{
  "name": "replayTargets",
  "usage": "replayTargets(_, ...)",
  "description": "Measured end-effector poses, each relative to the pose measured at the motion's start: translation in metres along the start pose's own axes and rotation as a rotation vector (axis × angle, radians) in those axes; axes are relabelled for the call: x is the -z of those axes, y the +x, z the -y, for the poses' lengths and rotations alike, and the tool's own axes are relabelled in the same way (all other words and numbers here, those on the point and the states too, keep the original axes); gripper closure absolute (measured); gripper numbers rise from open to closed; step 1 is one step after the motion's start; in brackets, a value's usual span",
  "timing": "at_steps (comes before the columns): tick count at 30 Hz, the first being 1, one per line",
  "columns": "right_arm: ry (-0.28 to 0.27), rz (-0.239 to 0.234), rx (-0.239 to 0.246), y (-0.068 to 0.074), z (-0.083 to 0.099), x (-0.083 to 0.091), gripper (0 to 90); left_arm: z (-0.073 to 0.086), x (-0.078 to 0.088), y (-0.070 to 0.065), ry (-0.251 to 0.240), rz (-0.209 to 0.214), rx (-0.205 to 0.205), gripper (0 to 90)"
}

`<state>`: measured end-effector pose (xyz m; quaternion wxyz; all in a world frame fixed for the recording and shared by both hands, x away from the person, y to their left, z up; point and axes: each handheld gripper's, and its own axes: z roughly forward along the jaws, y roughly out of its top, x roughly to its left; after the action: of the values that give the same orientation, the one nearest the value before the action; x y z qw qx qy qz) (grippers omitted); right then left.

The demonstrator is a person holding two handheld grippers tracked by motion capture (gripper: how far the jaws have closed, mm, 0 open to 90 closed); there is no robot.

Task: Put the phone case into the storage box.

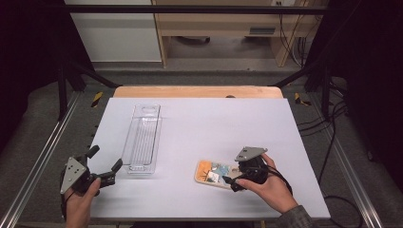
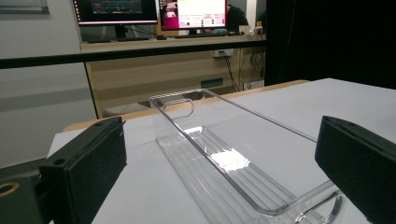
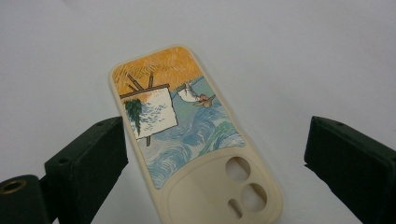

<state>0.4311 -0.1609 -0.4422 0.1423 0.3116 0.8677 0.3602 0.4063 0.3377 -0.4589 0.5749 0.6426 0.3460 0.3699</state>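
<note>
A phone case [image 3: 191, 140] is lying flat on the white table [image 1: 214, 123], near the front edge on the person's right side. Its picture side is facing up, with orange at one end and blue waves in the middle. In the high view its long side is running left to right across the table, tipping a little. The orange end is pointing left, toward the clear tray [image 1: 141, 140], and the end with the camera holes is sitting under the right gripper [image 1: 236, 176].

The right gripper is hovering right over the case with its jaws wide apart, one on each side, not pinching it.

The left gripper [image 1: 105, 173] is waiting just beside the near end of the tray, wide open and holding nothing. The tray's long side is pointing away from the person
</note>
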Motion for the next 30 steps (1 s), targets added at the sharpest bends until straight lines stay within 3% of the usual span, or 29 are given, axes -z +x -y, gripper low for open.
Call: replayTargets(30,0.038,-0.003,0.034,-0.002,0.014,0.001,6.0,0.0,0.0,-0.001,0.002,0.006,-0.004,2.1)
